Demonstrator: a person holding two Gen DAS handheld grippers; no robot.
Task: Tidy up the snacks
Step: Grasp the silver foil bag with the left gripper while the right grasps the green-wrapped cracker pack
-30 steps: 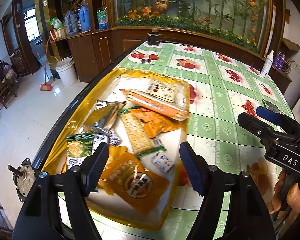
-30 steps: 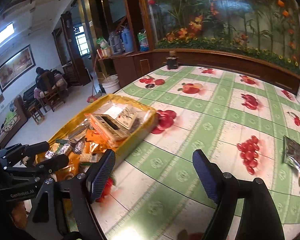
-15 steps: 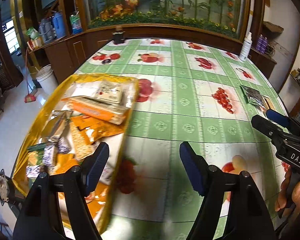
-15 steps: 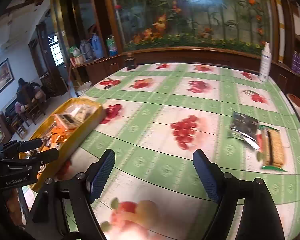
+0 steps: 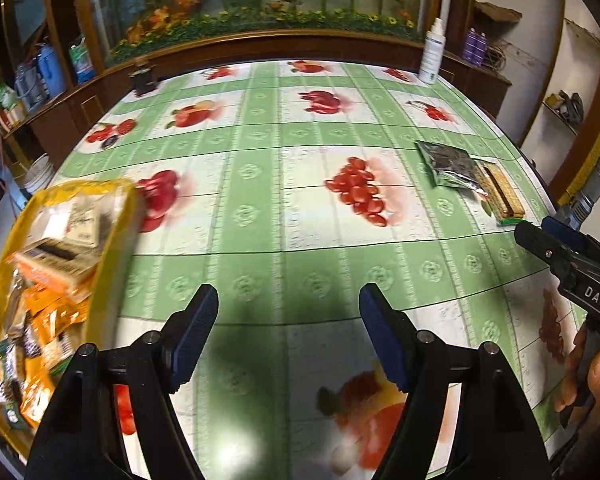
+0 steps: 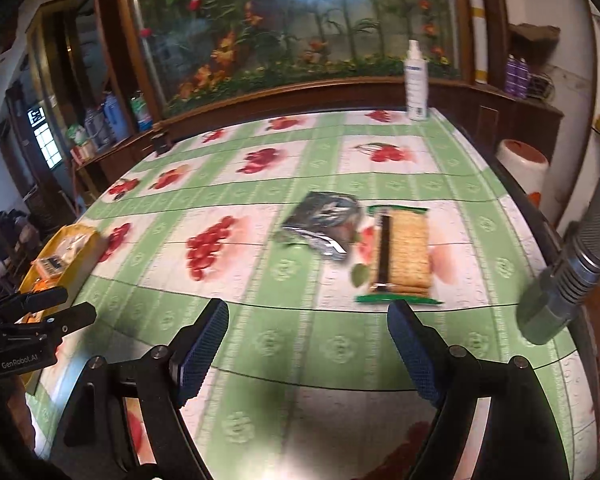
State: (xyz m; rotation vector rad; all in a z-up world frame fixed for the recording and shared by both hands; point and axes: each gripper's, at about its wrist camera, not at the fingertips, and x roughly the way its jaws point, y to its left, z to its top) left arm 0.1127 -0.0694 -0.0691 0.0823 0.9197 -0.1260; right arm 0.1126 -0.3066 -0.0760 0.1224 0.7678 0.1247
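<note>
Yellow tray [image 5: 108, 240]: 1 | loose snack packs [image 6: 400, 256]: 2 | left gripper [image 5: 288, 336], right gripper [image 6: 308, 348]: both apart, empty

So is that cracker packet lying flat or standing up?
Lying flat. The cracker packet rests broad face up on the tablecloth, beside a dark foil pouch.

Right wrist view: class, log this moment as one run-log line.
right gripper: open, empty | cracker pack: on tablecloth ahead, beside dark foil pouch | left gripper: open, empty | yellow tray: holds snacks
</note>
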